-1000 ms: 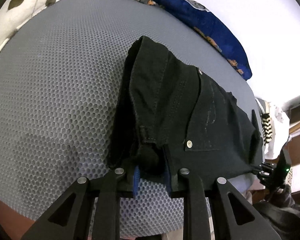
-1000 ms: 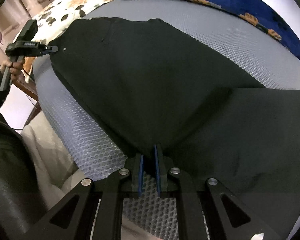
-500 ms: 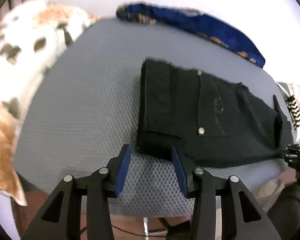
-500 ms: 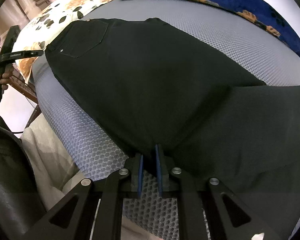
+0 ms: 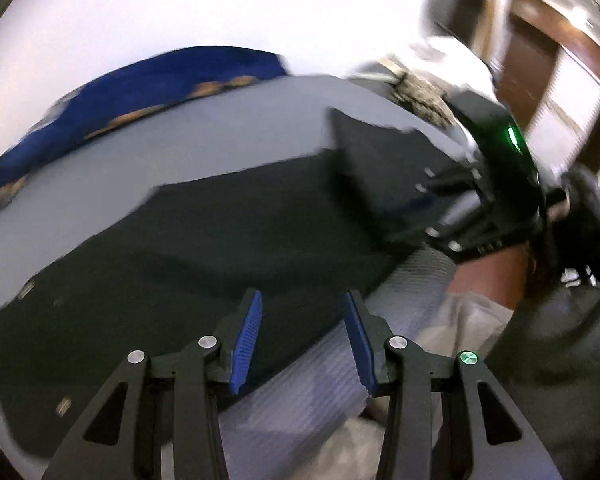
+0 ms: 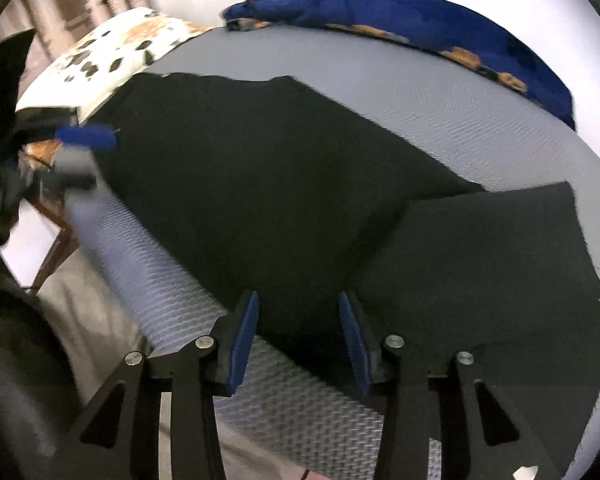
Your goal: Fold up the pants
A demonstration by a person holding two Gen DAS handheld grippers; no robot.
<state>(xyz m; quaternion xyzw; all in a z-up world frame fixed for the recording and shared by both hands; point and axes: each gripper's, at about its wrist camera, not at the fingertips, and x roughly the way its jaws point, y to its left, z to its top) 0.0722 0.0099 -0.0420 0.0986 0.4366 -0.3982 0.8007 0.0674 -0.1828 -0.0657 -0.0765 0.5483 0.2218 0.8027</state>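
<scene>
Since the earlier frame both the left gripper (image 5: 302, 334) and the right gripper (image 6: 298, 334) had let go and stood wide open, empty, over the soft, limp black pants (image 6: 284, 184), best taken at hem or waistband.

- Premises: a home, apparently a bedroom.
- Work surface: a grey mesh mat (image 6: 440, 92) laid like a bed cover.
- A floral pillow (image 6: 112, 56) at one end; a blue patterned blanket (image 6: 400, 16) along the far edge.
- Brown wooden furniture (image 5: 540, 52) and a white wall (image 5: 180, 8) beyond.
</scene>
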